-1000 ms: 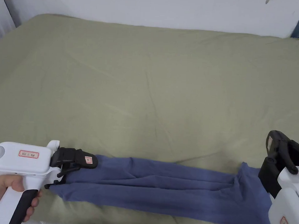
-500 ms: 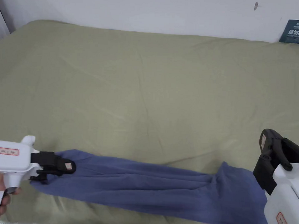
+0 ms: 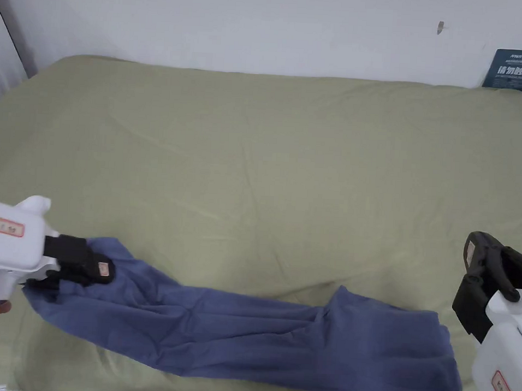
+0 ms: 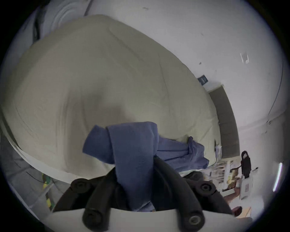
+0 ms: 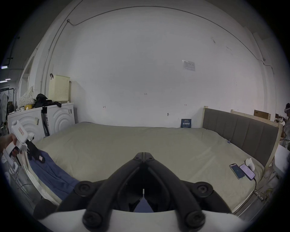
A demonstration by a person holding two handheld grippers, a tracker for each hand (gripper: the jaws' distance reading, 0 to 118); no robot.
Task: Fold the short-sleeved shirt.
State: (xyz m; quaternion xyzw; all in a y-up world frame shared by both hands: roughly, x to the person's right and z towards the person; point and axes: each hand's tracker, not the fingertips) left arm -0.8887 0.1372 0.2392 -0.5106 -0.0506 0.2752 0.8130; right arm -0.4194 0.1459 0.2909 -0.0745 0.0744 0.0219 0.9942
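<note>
Olive bedsheet [image 3: 267, 161] lies bare and wide beyond the garment, up to the white wall [image 3: 296, 25]. Blue shirt [image 3: 258, 335] sits along the near bed edge, bunched into a long creased band with its long axis running left to right and its right end spread wider. Left gripper [image 3: 95, 268] pinches the band's left end between both jaws. Right gripper [image 5: 143, 157] hovers past the right end, jaws pressed together on nothing.

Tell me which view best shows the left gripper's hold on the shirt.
The left gripper view: the shirt runs straight between its fingers. The head view shows the left gripper on the shirt's end side-on; the right gripper view shows it far off, small.
</note>
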